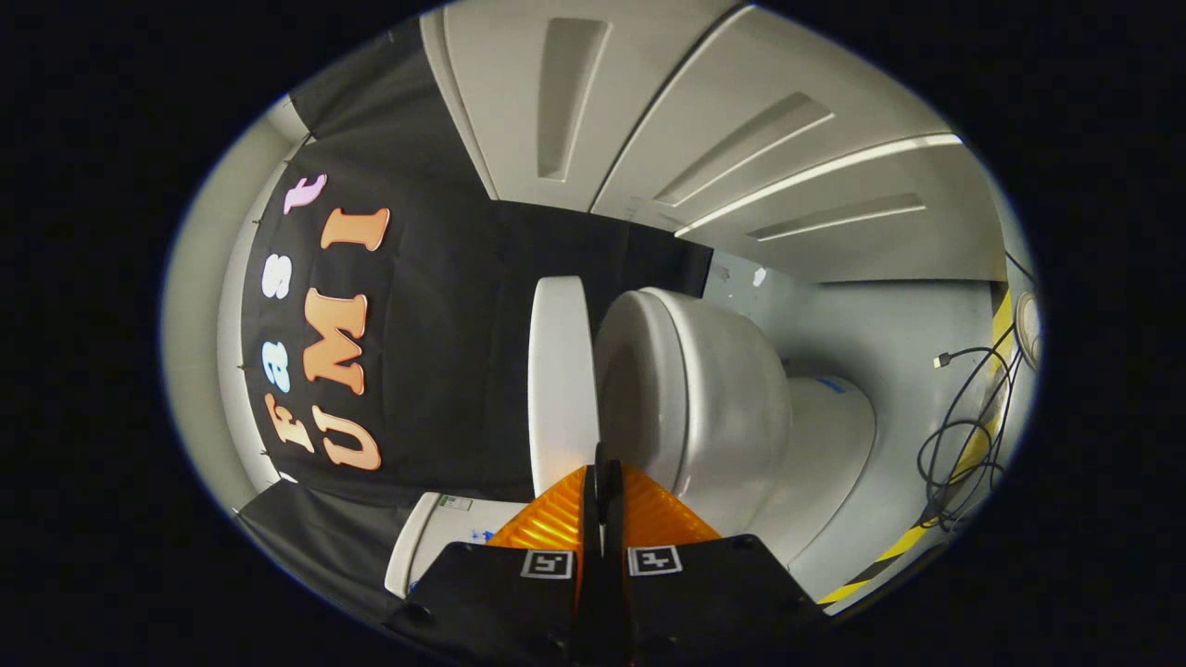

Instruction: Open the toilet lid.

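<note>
The view is rolled on its side. The white toilet lid (561,380) stands lifted off the seat and bowl (704,398), with a narrow wedge of gap between them. My gripper (603,463) is shut, its two fingers pressed together with nothing visible between them. The tips sit right at the near end of that gap, against the lid's edge on the seat side. One finger covers the lid's nearest corner. The toilet's white base (834,435) spreads onto the floor beyond the bowl.
The white tank (431,537) with a small label lies close beside the fingers, against the black cloth wall (445,371). Dark cables (964,445) coil on the grey floor (889,333) past the base, near a yellow-and-black tape strip (880,560).
</note>
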A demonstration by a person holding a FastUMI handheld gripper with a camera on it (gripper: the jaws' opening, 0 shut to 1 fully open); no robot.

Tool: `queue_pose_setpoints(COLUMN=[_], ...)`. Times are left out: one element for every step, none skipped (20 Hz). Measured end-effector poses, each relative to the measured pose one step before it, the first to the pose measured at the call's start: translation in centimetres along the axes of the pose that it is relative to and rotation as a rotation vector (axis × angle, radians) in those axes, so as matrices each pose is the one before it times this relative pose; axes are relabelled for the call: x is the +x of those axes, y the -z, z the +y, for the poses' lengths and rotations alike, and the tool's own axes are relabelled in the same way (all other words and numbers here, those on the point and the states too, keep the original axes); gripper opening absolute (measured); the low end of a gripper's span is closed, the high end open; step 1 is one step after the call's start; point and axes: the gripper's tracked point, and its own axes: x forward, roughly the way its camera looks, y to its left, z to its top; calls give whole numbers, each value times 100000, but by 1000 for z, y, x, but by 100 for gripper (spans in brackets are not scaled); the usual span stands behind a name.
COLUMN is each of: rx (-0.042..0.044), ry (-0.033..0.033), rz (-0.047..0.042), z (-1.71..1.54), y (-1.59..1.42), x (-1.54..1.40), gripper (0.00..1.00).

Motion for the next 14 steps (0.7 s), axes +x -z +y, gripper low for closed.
queue_pose_setpoints(rx=[-3889, -3712, -4545, -5748, -6836, -7214, -6339, -4426, -2173, -1255, -1604, -1897, -2796, -2885], ry=[-503, -1176, -913, 476, 747, 1312, 1112, 464, -318, -30, 600, 1125, 548, 554], rz=[-769, -955, -1815, -846, -4199, -1492, -392, 713, -48, -506, -365, -692, -431, -556], z=[1141, 1796, 2060, 1883, 1595, 1500, 1158, 1286, 1159, 1188, 863, 523, 736, 890], y=[270, 172, -81, -183, -604, -292, -182, 97, -185, -277, 56, 302, 159, 166], x=[-254, -319, 70, 419, 890, 509, 279, -250, -176, -89, -104, -115, -219, -165], gripper=[8, 8, 8, 8, 8, 8, 8, 8, 8, 8, 8, 8, 8, 8])
